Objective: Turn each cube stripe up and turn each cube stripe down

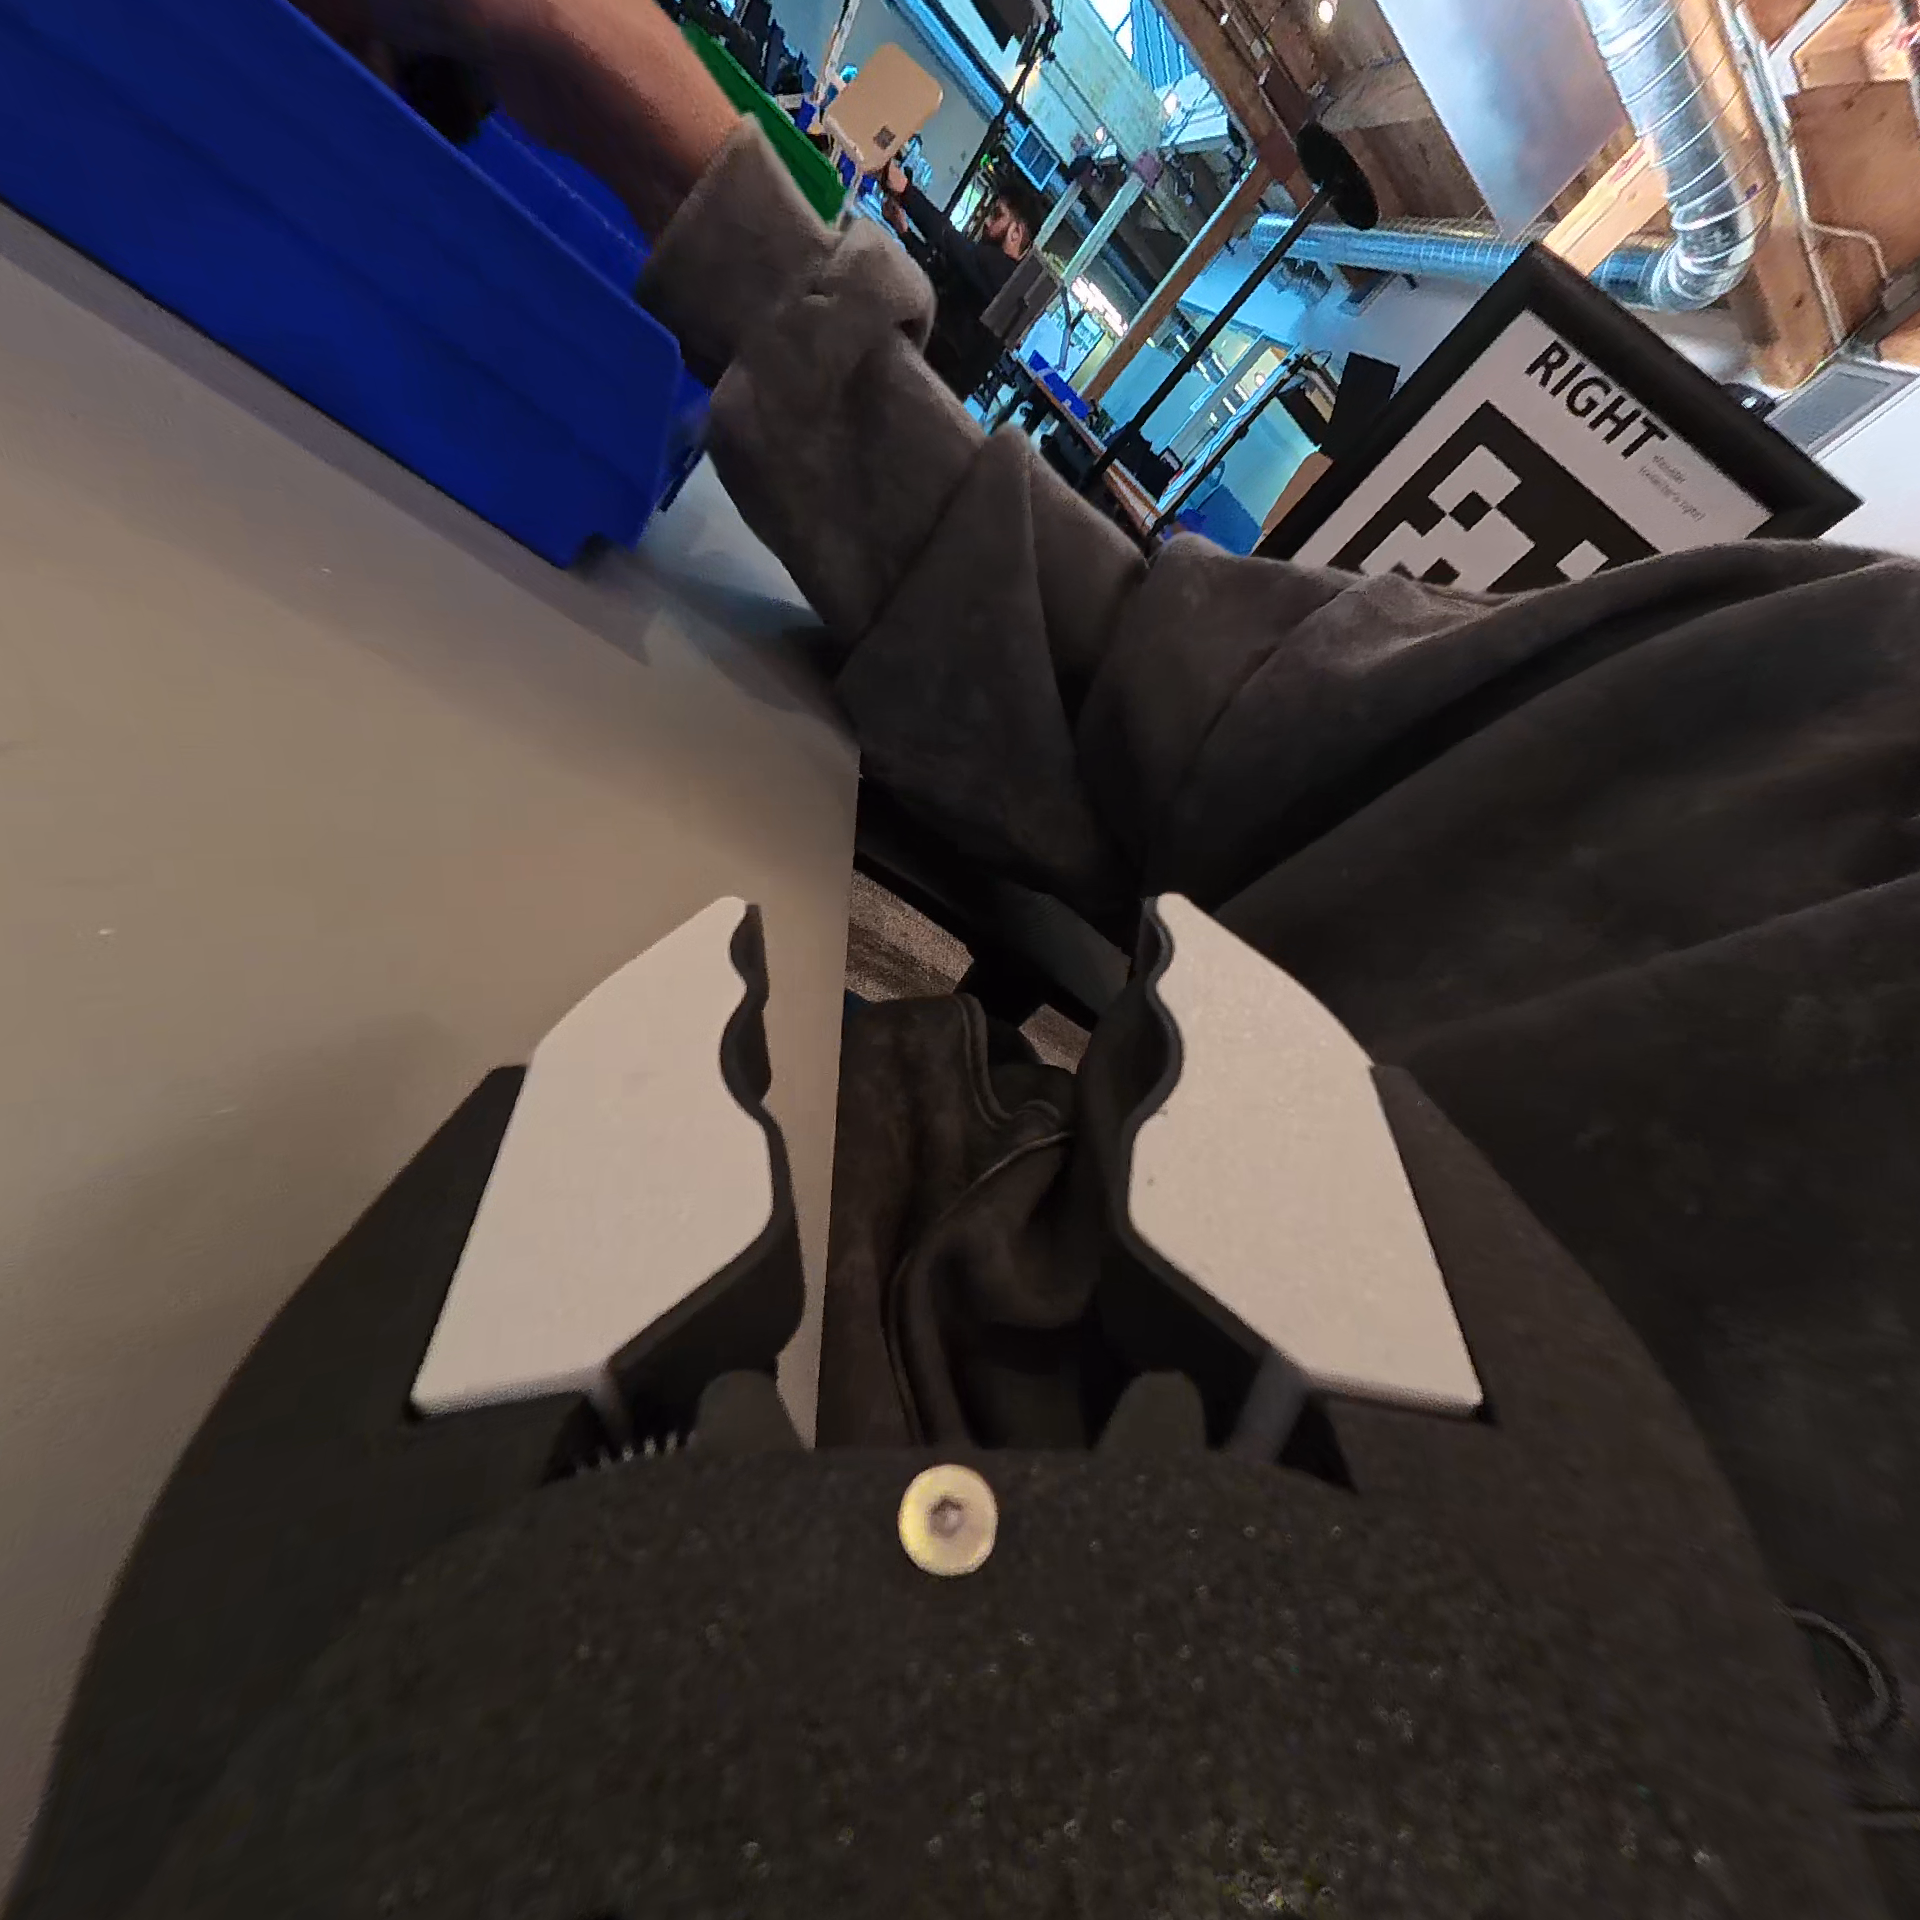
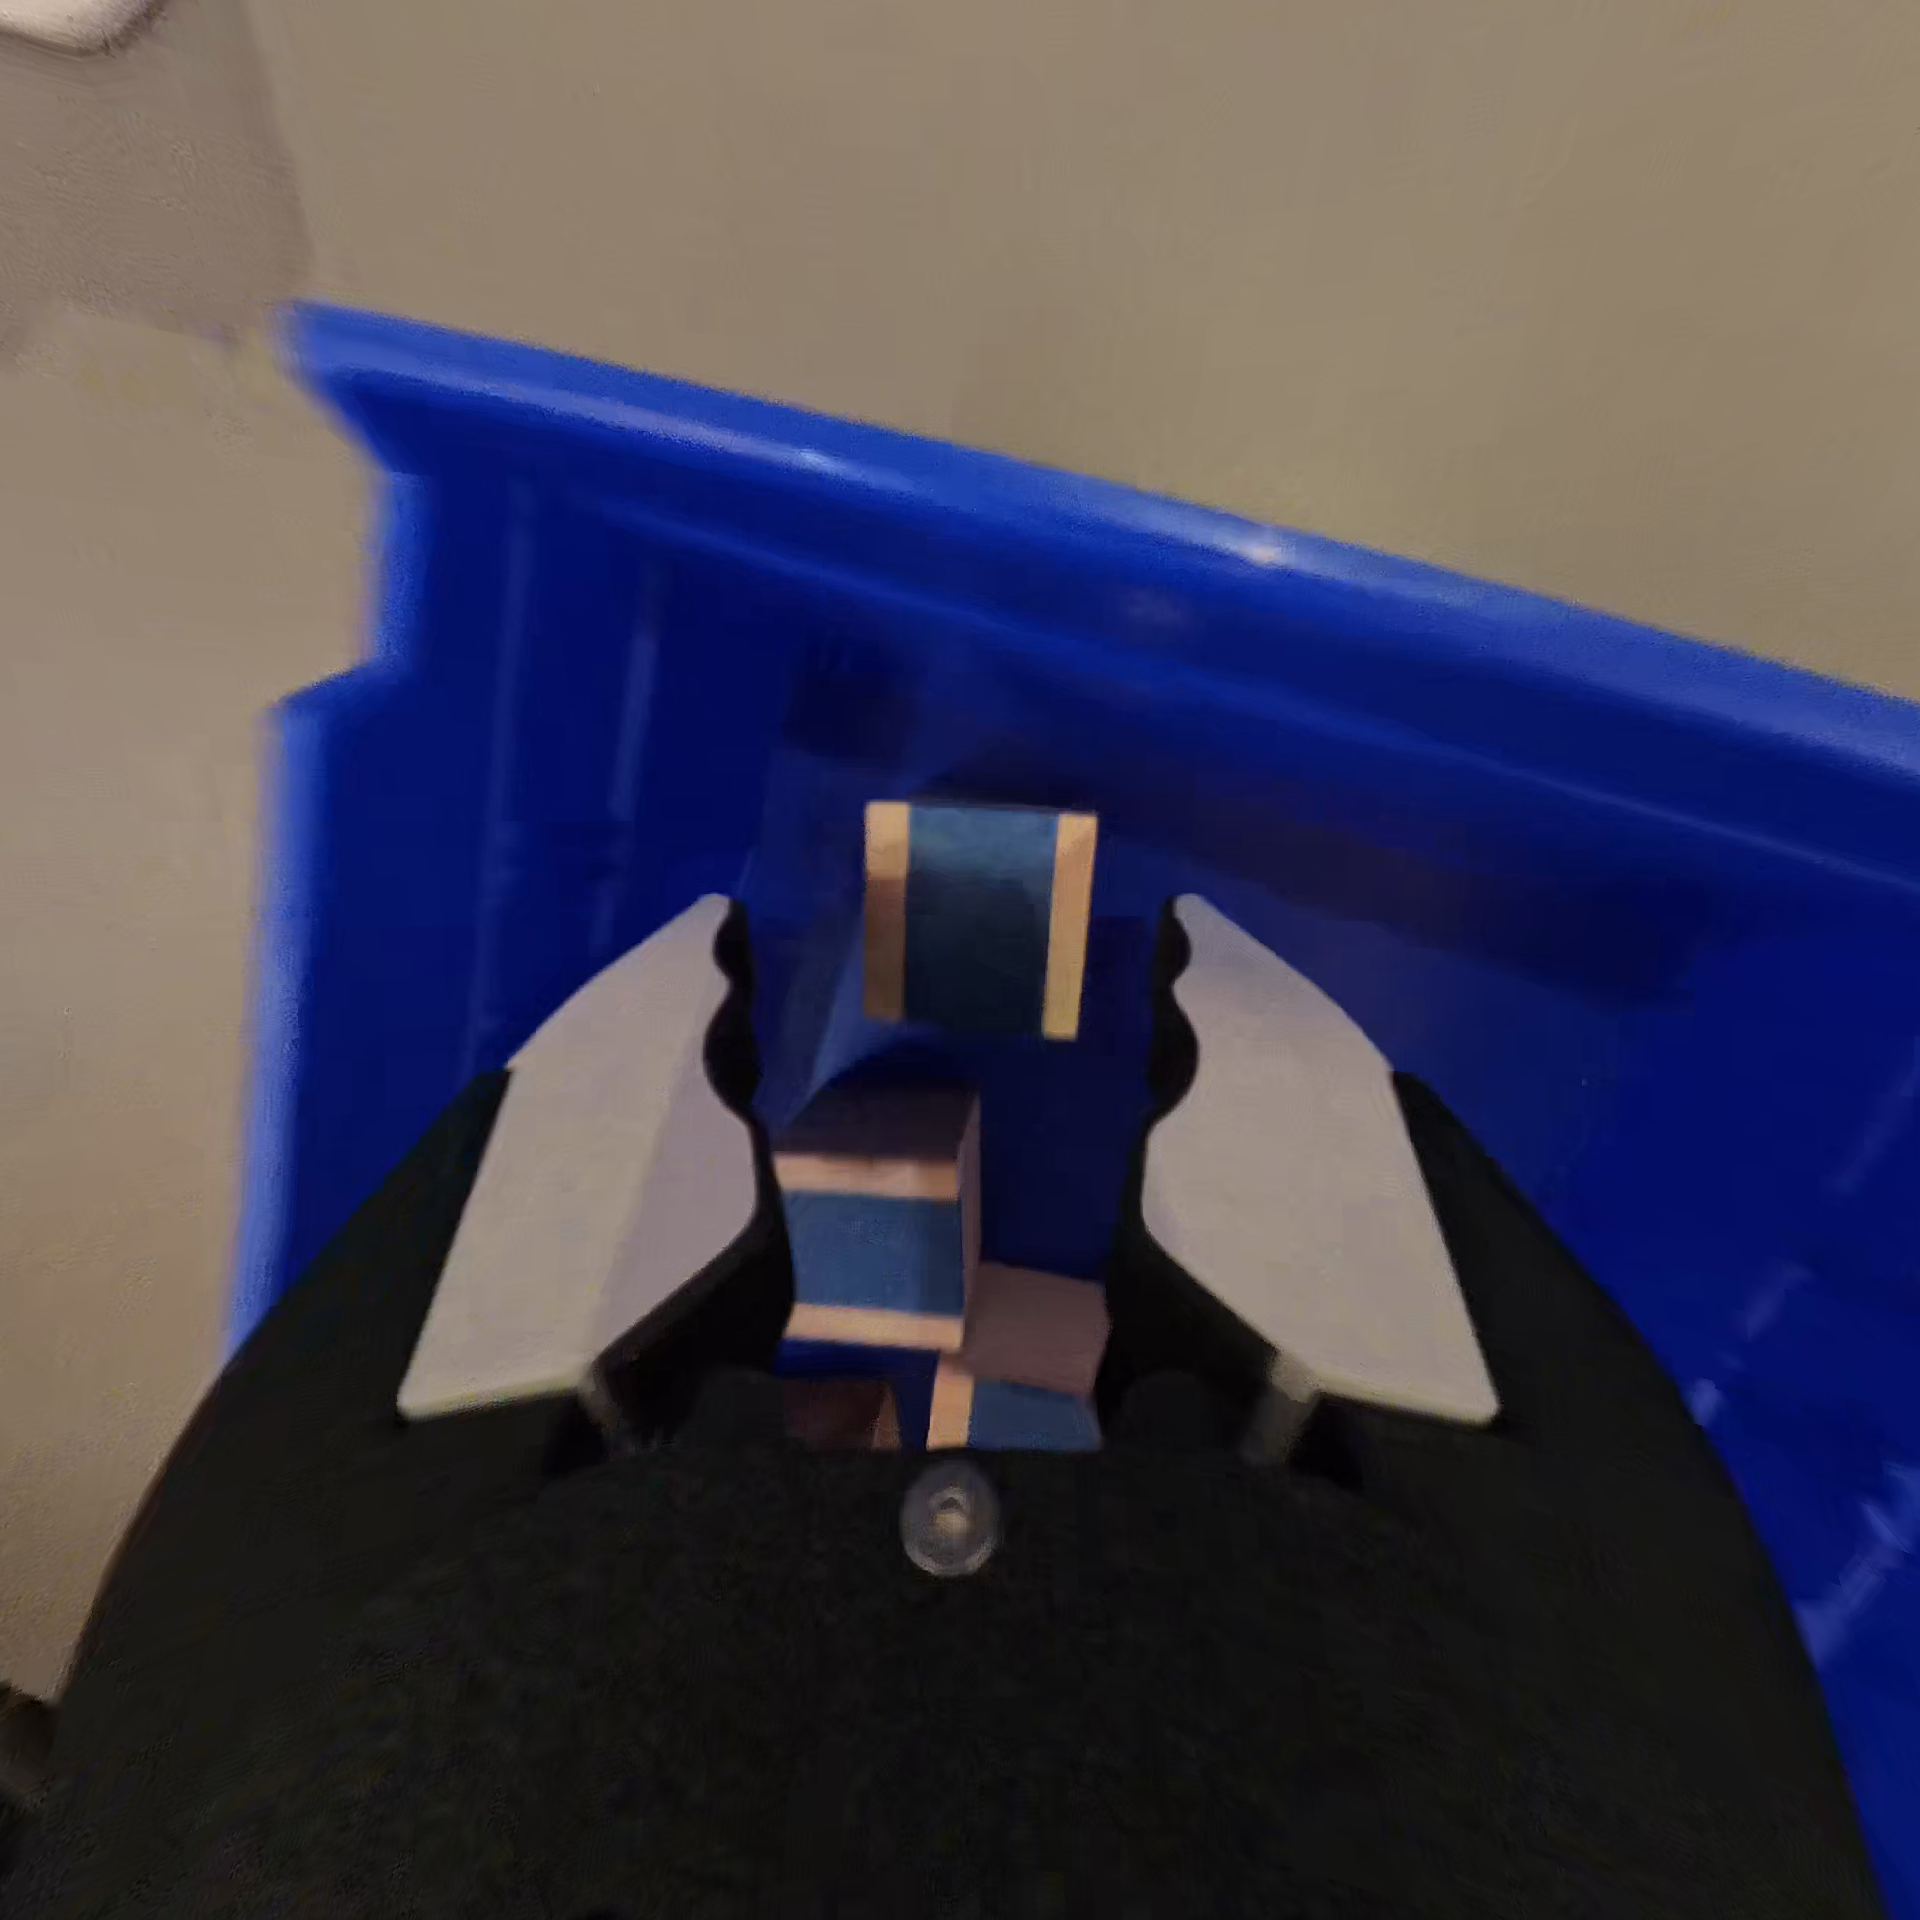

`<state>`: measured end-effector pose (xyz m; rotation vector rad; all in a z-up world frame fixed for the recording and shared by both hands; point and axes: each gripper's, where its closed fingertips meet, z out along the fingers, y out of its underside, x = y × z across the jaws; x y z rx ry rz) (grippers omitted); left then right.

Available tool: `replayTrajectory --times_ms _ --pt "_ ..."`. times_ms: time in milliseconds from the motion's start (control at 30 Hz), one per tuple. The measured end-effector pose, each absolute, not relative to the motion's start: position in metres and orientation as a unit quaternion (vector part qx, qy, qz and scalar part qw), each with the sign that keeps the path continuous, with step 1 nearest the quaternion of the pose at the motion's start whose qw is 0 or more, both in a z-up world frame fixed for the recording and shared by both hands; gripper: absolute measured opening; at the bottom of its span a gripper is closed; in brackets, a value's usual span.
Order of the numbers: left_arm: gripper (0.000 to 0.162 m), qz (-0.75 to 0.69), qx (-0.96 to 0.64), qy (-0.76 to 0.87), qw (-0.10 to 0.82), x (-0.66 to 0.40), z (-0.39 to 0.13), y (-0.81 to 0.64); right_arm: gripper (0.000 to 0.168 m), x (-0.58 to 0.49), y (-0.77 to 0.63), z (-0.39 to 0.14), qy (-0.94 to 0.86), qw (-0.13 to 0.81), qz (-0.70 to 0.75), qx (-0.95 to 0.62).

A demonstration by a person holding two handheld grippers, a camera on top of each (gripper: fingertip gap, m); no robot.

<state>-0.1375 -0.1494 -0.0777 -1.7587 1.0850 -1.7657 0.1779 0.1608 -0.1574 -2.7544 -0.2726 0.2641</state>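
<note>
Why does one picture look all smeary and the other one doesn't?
Right wrist view: motion blur smears the blue bin and softens the striped cubes, with small glare spots on the bin's rim. Left wrist view: mostly sharp on the left gripper and the dark sleeve, though the wide-angle lens bends the table edge and tilts the room.

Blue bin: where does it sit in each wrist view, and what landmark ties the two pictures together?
Left wrist view: the blue bin fills the upper left, seen from outside, standing on the grey table.
Right wrist view: the blue bin spans the centre and right, seen from above, with striped cubes inside.
Shared landmark: the grey table under the bin.
</note>
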Motion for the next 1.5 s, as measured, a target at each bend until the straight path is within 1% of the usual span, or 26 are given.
replayTrajectory --times_ms 33,67,133,200,233,267,300,333,433,533,667,733,767,833,933,1067,1167,1267,1400,1467,1500 --pt "0.067 -0.632 -0.633 0.394 0.21 -0.137 -0.079 -0.151 0.077 0.179 0.158 -0.139 -0.093 0.217 0.101 -0.967" --pt "0.067 -0.629 -0.634 0.398 0.21 -0.137 -0.08 -0.152 0.077 0.178 0.154 -0.112 -0.087 0.273 0.114 -0.951" --pt "0.068 -0.608 -0.643 0.413 0.213 -0.136 -0.086 -0.152 0.067 0.164 0.135 -0.047 -0.08 0.412 0.175 -0.891" --pt "0.065 -0.576 -0.661 0.431 0.215 -0.136 -0.098 -0.151 0.063 0.125 0.092 0.018 -0.101 0.537 0.292 -0.785" --pt "0.065 -0.563 -0.667 0.44 0.21 -0.136 -0.103 -0.152 0.058 0.099 0.063 0.041 -0.119 0.582 0.357 -0.72" --pt "0.066 -0.553 -0.673 0.447 0.203 -0.135 -0.108 -0.153 0.055 0.072 0.032 0.054 -0.137 0.61 0.411 -0.664" --pt "0.069 -0.545 -0.677 0.453 0.198 -0.135 -0.111 -0.155 0.053 0.046 0.004 0.055 -0.15 0.625 0.444 -0.624" --pt "0.069 -0.534 -0.683 0.457 0.197 -0.134 -0.114 -0.156 0.056 0.019 -0.02 0.045 -0.166 0.626 0.463 -0.605" --pt "0.069 -0.475 -0.716 0.462 0.221 -0.139 -0.119 -0.145 0.055 -0.054 -0.075 -0.018 -0.216 0.566 0.495 -0.623" --pt "0.067 -0.425 -0.752 0.42 0.278 -0.165 -0.089 -0.111 0.053 -0.093 -0.104 -0.047 -0.251 0.493 0.534 -0.639" --pt "0.069 -0.383 -0.827 0.25 0.327 -0.239 -0.028 -0.022 0.054 -0.108 -0.107 -0.061 -0.286 0.453 0.521 -0.665" --pt "0.067 -0.343 -0.855 0.16 0.354 -0.283 -0.012 0.035 0.054 -0.111 -0.108 -0.066 -0.298 0.458 0.503 -0.67" --pt "0.067 -0.317 -0.872 0.12 0.353 -0.304 -0.012 0.061 0.055 -0.112 -0.11 -0.071 -0.306 0.457 0.49 -0.677" --pt "0.07 -0.261 -0.909 0.064 0.32 -0.335 -0.028 0.102 0.054 -0.116 -0.115 -0.08 -0.324 0.45 0.468 -0.688" --pt "0.067 -0.186 -0.95 -0.008 0.252 -0.374 -0.063 0.146 0.053 -0.12 -0.119 -0.088 -0.347 0.447 0.443 -0.695" --pt "0.066 -0.115 -0.97 -0.098 0.189 -0.417 -0.1 0.184 0.051 -0.122 -0.122 -0.095 -0.366 0.446 0.42 -0.7" --pt "0.065 -0.073 -0.973 -0.148 0.162 -0.436 -0.122 0.197 0.051 -0.121 -0.122 -0.099 -0.372 0.443 0.412 -0.704" --pt "0.066 -0.02 -0.976 -0.159 0.149 -0.451 -0.137 0.208 0.05 -0.121 -0.123 -0.098 -0.372 0.438 0.423 -0.701" --pt "0.067 -0.005 -0.978 -0.172 0.12 -0.455 -0.157 0.215 0.05 -0.12 -0.122 -0.101 -0.368 0.425 0.436 -0.703" --pt "0.056 0.013 -0.979 -0.175 0.107 -0.461 -0.165 0.214 0.05 -0.12 -0.122 -0.104 -0.365 0.417 0.444 -0.704" --pt "0.045 0.021 -0.98 -0.174 0.097 -0.464 -0.169 0.212 0.05 -0.12 -0.122 -0.105 -0.363 0.413 0.447 -0.705"
